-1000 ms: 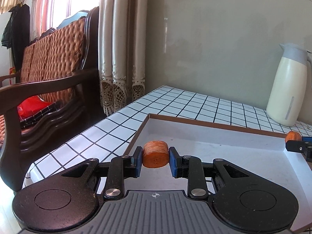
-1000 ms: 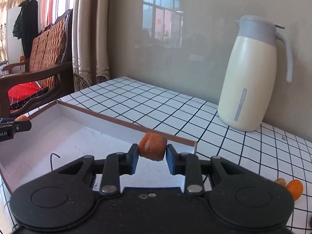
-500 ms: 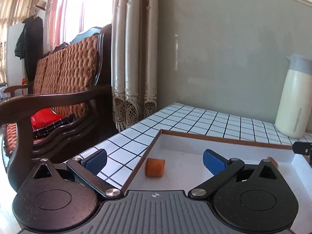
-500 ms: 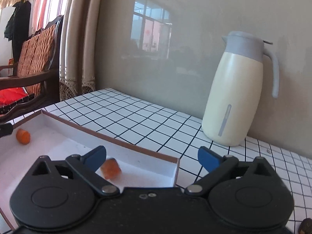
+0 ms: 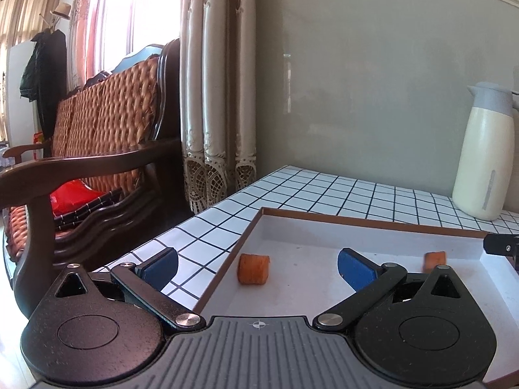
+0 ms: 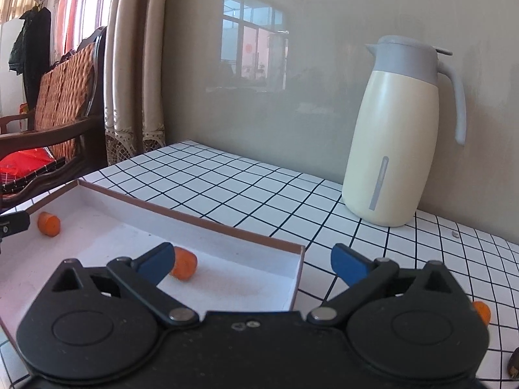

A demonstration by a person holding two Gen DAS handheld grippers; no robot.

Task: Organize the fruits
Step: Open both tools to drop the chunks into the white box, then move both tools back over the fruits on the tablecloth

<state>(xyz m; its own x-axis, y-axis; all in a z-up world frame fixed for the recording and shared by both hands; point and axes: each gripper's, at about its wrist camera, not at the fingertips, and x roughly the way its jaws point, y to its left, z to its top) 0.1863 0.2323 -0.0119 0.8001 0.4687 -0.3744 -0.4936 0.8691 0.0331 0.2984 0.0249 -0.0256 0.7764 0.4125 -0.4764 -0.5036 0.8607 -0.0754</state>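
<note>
Then both tools stood spread wide, and neither had hold of anything. The left gripper (image 5: 258,265) had its blue pads (image 5: 161,267) far apart, one over the checked tablecloth (image 5: 311,191) and the other over the white floor of the tray (image 5: 373,223). An orange carrot piece (image 5: 254,268) lay on its side inside the tray, near its left wall, roughly between the two pads and a little beyond them, touching neither. A second carrot chunk (image 5: 435,261) lay near the tray's right end, just beyond the right-hand pad.

From the right wrist view, the right gripper (image 6: 251,264) hung over the tray's near right corner, jaws equally wide. The second chunk (image 6: 184,268) sat just beside its left pad (image 6: 155,264), whether touching could not be told. The first piece (image 6: 49,224) lay well apart at the far left end. Another orange bit (image 6: 481,312) rested on the cloth outside the tray, at the right. A cream jug (image 6: 395,136) stood upright by the wall.
</note>
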